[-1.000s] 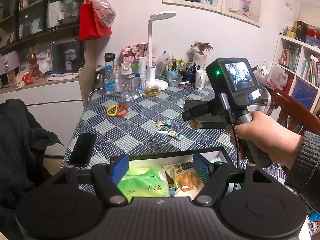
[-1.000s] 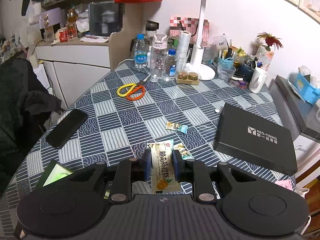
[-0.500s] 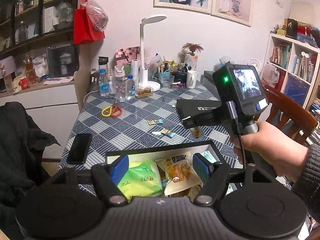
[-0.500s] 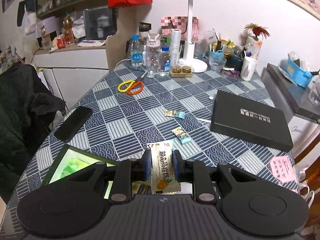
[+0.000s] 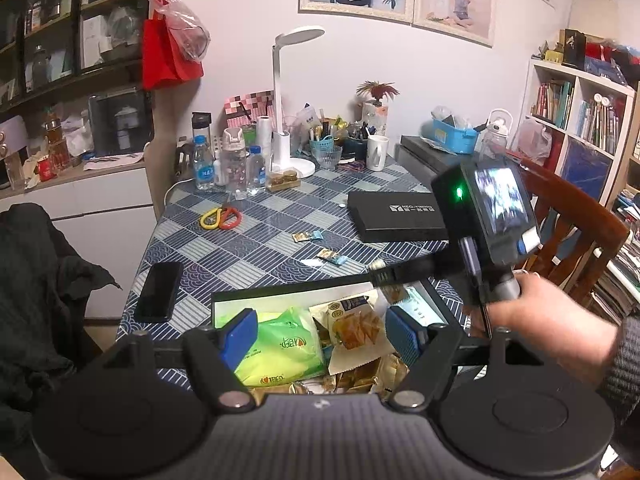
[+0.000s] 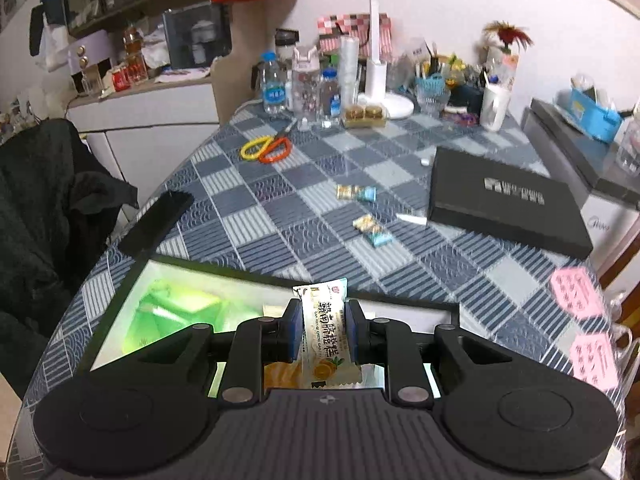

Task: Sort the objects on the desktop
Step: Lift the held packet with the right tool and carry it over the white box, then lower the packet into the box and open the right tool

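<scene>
Two tools. Right tool [image 6: 323, 334]: pads clamped on a white snack bar wrapper [image 6: 325, 338], lower centre of frame, over the open box [image 6: 120, 304] on the worktop [image 6: 280, 216]. Left tool [image 5: 318, 336]: pads apart, nothing between, above the box's snack packets [image 5: 354, 326].

both views look forward along their own fingers, tilted down, from the near edge of the tabletop [image 5: 256, 248] toward the lamp [image 5: 290, 100] at its far end. each sits close above the open box [image 5: 288, 294]. the left view stands further back and also catches the right hand [image 5: 540, 312]. both share box, scissors [image 6: 266, 148], lamp.
</scene>
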Demonstrator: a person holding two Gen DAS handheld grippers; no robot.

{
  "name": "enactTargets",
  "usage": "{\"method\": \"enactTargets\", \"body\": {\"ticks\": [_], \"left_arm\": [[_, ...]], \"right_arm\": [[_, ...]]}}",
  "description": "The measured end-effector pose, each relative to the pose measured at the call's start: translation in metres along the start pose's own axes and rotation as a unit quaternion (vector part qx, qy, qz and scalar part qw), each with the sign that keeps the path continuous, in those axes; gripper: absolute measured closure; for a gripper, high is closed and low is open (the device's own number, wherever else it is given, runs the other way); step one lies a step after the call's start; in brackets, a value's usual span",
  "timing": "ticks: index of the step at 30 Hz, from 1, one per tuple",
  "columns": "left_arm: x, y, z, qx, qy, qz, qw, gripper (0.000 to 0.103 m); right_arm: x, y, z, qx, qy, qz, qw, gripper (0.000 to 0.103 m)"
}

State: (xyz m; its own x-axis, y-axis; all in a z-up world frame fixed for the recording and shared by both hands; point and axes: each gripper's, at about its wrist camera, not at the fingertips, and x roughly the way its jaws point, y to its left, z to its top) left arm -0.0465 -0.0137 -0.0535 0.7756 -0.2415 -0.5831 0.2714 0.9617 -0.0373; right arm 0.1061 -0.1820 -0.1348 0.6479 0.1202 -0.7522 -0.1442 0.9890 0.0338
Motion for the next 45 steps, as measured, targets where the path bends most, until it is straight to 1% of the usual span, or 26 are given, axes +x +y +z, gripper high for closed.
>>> {"method": "enactTargets", "body": {"ticks": [4, 12, 16, 33, 45], "left_arm": [[0.0, 0.002, -0.001, 0.0, -0.002, -0.003, 1.0, 0.019], [-0.003, 0.004, -0.003, -0.002, -0.005, -0.006, 1.0, 0.019], [-0.004, 0.004, -0.004, -0.001, -0.004, -0.005, 1.0, 0.019], [-0.004, 0.002, -0.006, 0.004, -0.005, 0.004, 1.0, 0.019], [-0.005, 0.004, -0.008, 0.006, -0.003, 0.0, 1.0, 0.019]], "right_arm": [[0.004, -0.002, -0.017, 0.016, 0.015, 0.001, 1.0, 0.081], [0.009, 0.002, -0.051, 0.023, 0.046, 0.002, 0.999, 0.081], [0.014, 0.003, -0.062, 0.028, 0.058, 0.001, 0.998, 0.081], [0.02, 0.011, -0.071, 0.026, 0.066, 0.003, 0.997, 0.08], [0.021, 0.011, -0.074, 0.028, 0.068, 0.002, 0.997, 0.078]]}}
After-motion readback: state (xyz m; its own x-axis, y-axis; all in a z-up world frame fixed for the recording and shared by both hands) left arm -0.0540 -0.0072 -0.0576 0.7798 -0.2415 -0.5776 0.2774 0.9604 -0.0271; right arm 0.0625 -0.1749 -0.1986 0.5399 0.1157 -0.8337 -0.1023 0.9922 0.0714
